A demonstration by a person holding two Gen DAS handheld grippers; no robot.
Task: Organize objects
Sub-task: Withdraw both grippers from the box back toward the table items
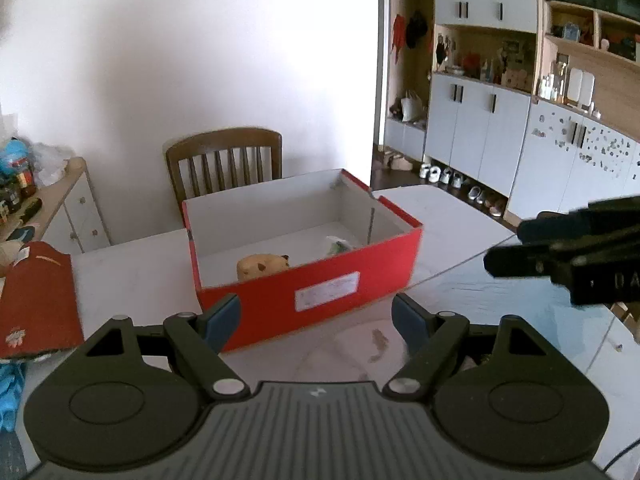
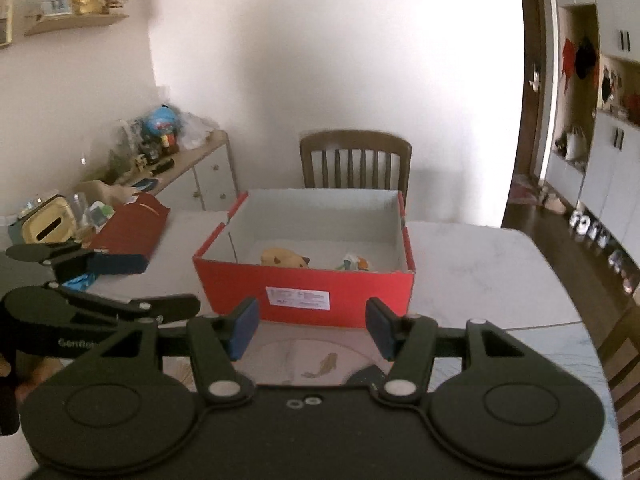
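red box [image 2: 340, 284] ahead of both empty, parted tools, angled downward

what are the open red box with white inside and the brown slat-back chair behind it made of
Open red box: looks like cardboard, matte red outside and plain white inside, with thin folded walls, a corner flap and a printed paper label. Brown slat-back chair: probably wood, stained brown with a low sheen, judging by its slatted back and curved top rail.
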